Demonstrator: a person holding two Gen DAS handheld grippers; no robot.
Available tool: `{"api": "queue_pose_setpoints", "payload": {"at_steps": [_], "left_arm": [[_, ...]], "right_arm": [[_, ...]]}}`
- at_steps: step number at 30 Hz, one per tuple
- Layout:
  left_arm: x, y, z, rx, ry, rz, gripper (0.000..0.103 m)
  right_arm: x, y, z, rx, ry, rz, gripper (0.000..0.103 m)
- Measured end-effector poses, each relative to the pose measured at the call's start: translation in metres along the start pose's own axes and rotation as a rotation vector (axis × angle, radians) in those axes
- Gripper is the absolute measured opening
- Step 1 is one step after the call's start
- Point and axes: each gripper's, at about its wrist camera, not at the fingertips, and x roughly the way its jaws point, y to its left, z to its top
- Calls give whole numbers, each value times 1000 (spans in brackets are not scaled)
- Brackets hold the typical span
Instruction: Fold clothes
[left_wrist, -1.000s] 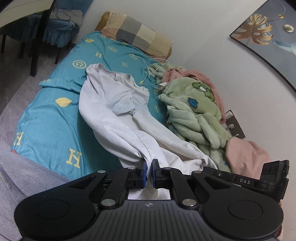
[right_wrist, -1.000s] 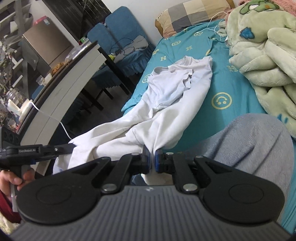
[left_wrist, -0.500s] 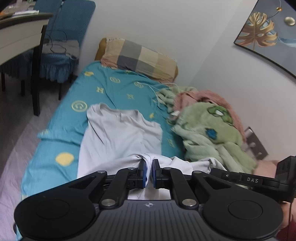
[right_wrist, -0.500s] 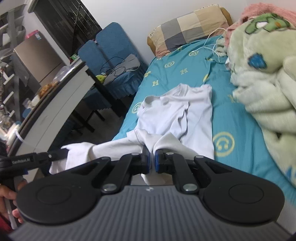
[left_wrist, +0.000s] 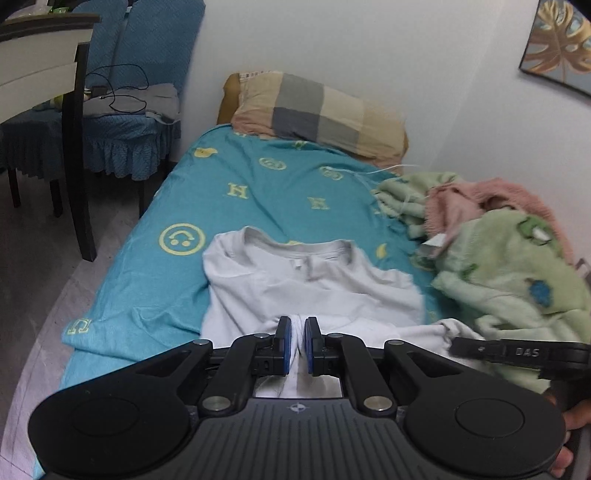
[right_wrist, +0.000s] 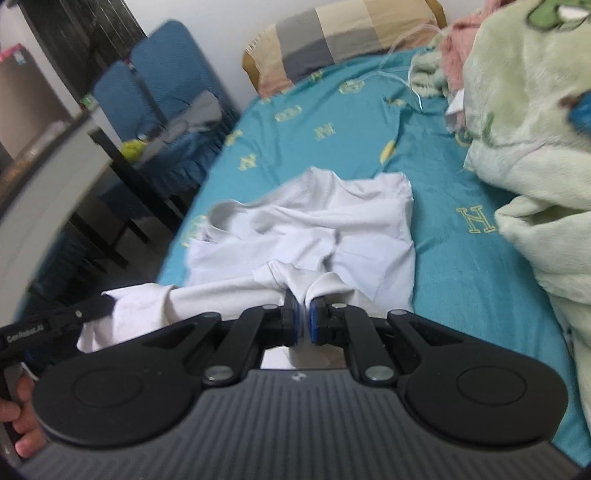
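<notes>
The white shirt (left_wrist: 314, 288) lies on the teal bedsheet (left_wrist: 236, 206), its collar toward the checked pillow (left_wrist: 317, 110) — the near edge is lifted. The left gripper (left_wrist: 297, 343) has its jaws clamped on this white cloth, and the right gripper (right_wrist: 303, 325) pinches it too. A green blanket (right_wrist: 524, 110) is heaped beside the shirt.

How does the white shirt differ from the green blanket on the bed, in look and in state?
The white shirt is thin, plain and spread fairly flat on the teal sheet; the green blanket is thick, fluffy and patterned, and lies bunched in a heap. The left gripper and right gripper are each shut on the shirt's near edge; nothing holds the blanket. Both rest on the same sheet.
</notes>
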Motion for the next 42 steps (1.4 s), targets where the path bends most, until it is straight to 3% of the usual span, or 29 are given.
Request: {"api": "queue_pose_setpoints", "payload": {"at_steps": [5,8,14,16,18,23,26,29,30,33,35,37,42], "left_arm": [[56,24,-7,-27,67,26,6],[72,29,-13,-21,93,24,6],[60,24,-20,-16,83,7,8],[48,17,-24,-6,84,11,15],[35,7,-31,7,95,20,30],[-3,-27,-53,76,74,18,50],[-26,-46,-61,116,29,45,63],[-51,-61,-68,145,-31,69,90],[-58,-64,-71,150,-49,68,94],[-69,-67,-82,141,-48,60,96],[-72,-65,-88,120,-15,49,96],[-75,-58,-93,76,22,37,96],[-59,-29,-107,-68,202,74,95]], "right_arm": [[44,-7,1,-32,17,-81,10],[65,-9,2,-28,50,-80,10],[72,-14,2,6,56,-98,12],[67,-14,3,22,60,-84,13],[59,-11,2,21,68,-66,20],[23,-1,-11,18,17,-42,57],[-3,8,-21,-22,-21,-45,60],[-27,16,-32,-68,-46,-44,60],[-32,17,-35,-76,-50,-41,60],[-44,14,-44,-61,-47,-26,64],[-46,10,-49,-30,-34,-11,75],[-46,6,-52,-5,-17,1,74],[-43,-18,-59,168,41,71,74]]}}
